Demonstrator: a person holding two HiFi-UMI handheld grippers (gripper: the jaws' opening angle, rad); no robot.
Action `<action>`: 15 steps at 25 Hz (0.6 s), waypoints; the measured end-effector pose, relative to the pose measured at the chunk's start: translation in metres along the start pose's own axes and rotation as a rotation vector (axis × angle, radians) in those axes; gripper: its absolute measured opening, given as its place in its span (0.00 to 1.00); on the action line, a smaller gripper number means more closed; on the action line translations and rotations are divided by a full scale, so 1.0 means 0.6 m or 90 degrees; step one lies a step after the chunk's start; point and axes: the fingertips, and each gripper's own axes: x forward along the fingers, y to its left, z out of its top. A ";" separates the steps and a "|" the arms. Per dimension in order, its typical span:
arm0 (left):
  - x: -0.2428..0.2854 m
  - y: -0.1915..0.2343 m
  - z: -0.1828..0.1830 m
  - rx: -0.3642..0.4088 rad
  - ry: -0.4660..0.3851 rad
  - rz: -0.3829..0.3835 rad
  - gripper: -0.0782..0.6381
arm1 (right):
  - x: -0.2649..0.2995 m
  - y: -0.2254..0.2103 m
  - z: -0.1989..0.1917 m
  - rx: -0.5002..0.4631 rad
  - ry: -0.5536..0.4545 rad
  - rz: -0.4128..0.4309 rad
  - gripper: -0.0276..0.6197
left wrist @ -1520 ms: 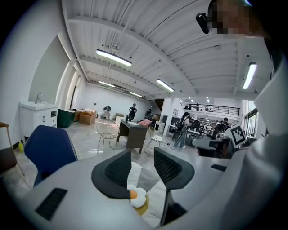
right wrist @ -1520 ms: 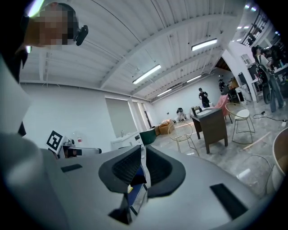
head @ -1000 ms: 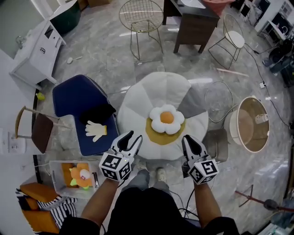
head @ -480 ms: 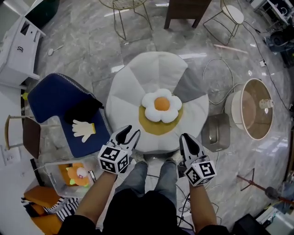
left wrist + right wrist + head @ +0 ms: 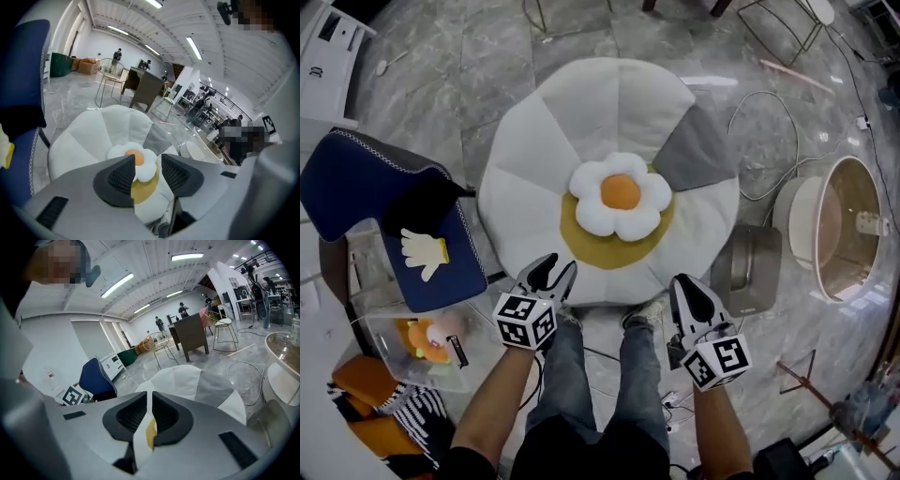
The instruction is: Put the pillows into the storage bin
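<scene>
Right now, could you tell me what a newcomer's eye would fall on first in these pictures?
The big white and grey petal-shaped cushion fills the middle of the floor, with a fried-egg flower pillow lying on its centre. To its left, a navy blue cushion bearing a white hand shape overlaps the top of a clear storage bin, which holds an orange plush toy.

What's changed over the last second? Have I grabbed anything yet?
Both tools came down toward the near edge of the big petal cushion: left tool with jaws just opened slightly wider, nothing between them; right tool shut and empty. Nothing grasped or released. The egg-flower pillow still sits on the cushion's centre.
</scene>
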 end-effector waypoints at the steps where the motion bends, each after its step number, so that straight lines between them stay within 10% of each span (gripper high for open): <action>1: 0.018 0.006 -0.014 -0.020 0.002 0.008 0.37 | 0.004 -0.017 -0.014 0.005 0.004 0.002 0.12; 10: 0.187 0.039 -0.146 -0.171 0.044 0.015 0.40 | 0.007 -0.134 -0.129 0.071 0.042 -0.039 0.12; 15: 0.274 0.051 -0.230 -0.125 0.120 0.015 0.45 | -0.003 -0.162 -0.180 0.101 0.053 -0.057 0.12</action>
